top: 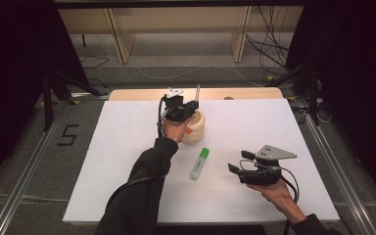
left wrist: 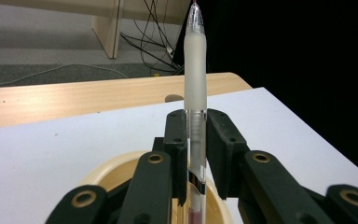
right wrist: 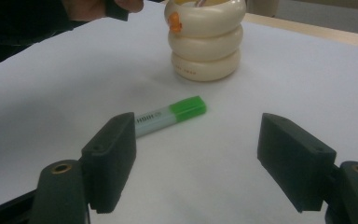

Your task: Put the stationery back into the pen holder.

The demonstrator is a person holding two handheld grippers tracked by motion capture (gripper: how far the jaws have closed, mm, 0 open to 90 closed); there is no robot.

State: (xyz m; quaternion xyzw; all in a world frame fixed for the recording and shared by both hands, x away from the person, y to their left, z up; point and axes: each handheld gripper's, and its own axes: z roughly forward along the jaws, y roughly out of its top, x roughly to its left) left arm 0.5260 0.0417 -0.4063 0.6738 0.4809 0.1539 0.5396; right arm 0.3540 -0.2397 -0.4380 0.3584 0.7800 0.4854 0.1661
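A clear pen (left wrist: 195,70) with a frosted grip stands upright, and my left gripper (left wrist: 196,140) is shut on its barrel. That gripper (top: 181,108) hovers directly over a cream ribbed pen holder (top: 196,131), whose rim (left wrist: 116,170) lies below the jaws; the pen's lower end points into it. A green highlighter (top: 199,163) lies flat on the white table between the two hands. My right gripper (top: 239,162) is held level at the near right, open with nothing between its jaws. Past those jaws I see the highlighter (right wrist: 170,115) and the holder (right wrist: 206,39).
The white table top (top: 127,161) spreads around the objects, with a bare wooden strip (top: 142,94) at its far edge. Metal rails (top: 24,181) run along both sides. Shelving and loose cables (top: 269,44) sit on the floor beyond.
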